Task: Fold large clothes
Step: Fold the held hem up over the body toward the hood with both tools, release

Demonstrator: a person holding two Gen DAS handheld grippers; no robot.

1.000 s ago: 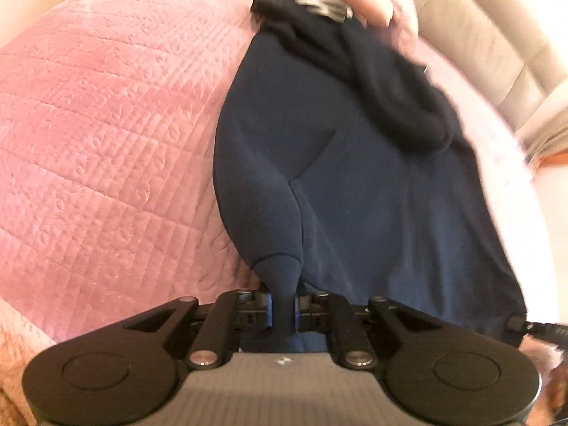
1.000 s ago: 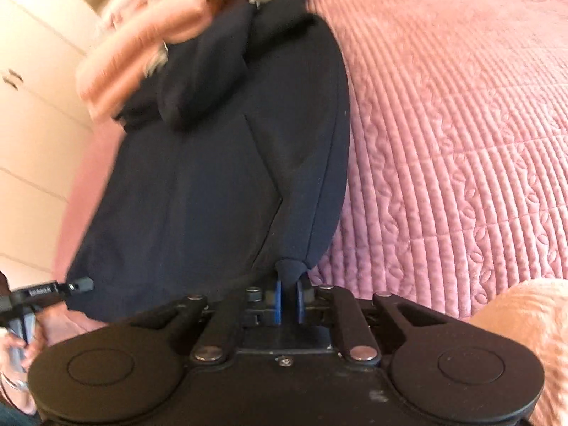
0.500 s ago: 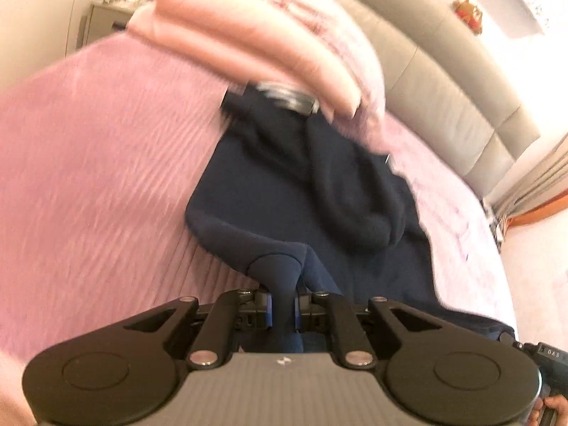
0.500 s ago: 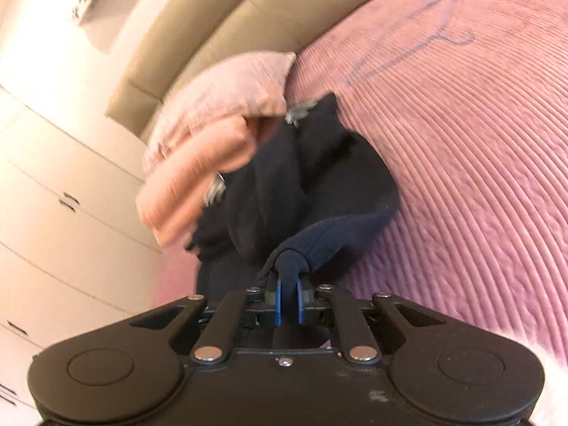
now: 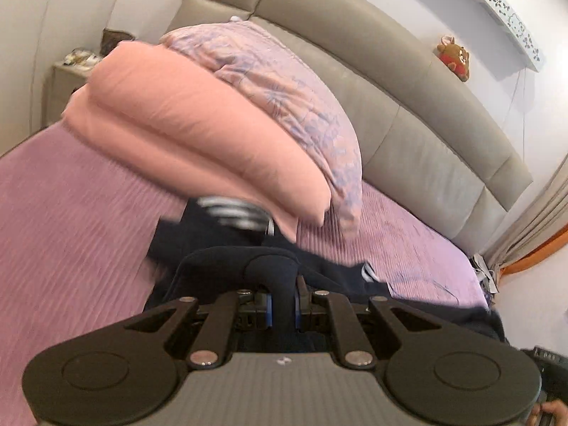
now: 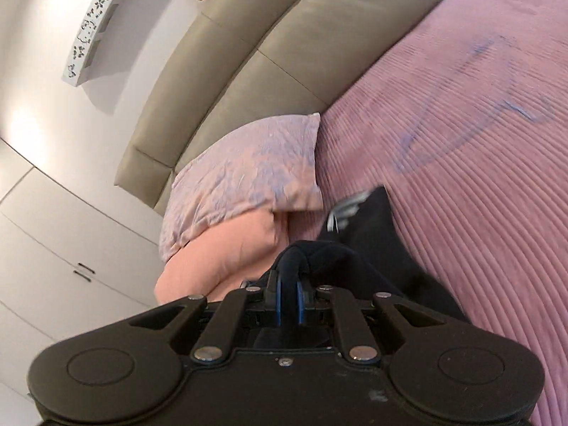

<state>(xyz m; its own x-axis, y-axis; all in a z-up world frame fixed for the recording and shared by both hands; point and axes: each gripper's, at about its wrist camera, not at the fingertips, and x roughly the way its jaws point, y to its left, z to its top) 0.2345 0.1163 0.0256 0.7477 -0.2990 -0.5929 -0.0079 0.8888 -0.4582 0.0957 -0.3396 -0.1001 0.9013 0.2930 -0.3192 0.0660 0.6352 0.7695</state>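
Note:
A dark navy garment (image 5: 216, 248) lies on the pink quilted bed (image 5: 71, 213), its far end with a striped grey band (image 5: 234, 211) up against the folded pink duvet. My left gripper (image 5: 282, 293) is shut on a pinched fold of the navy cloth, which arches up out of its blue pads. In the right wrist view the same navy garment (image 6: 376, 248) bunches in front of my right gripper (image 6: 288, 296), which is shut on another fold of it. Both held folds are lifted above the bed.
A folded pink duvet (image 5: 198, 135) and a floral pillow (image 5: 280, 81) rest against the grey padded headboard (image 5: 408, 117). A plush toy (image 5: 454, 57) sits on the headboard top. White cupboard doors (image 6: 53, 248) stand beside the bed. A blue hanger (image 6: 461, 113) lies on the bedspread.
Both grippers have risen and tilted up, carrying their pinched folds toward the pillows. The garment, spread flat a second ago, now bunches close to the jaws, and the headboard has come into view.

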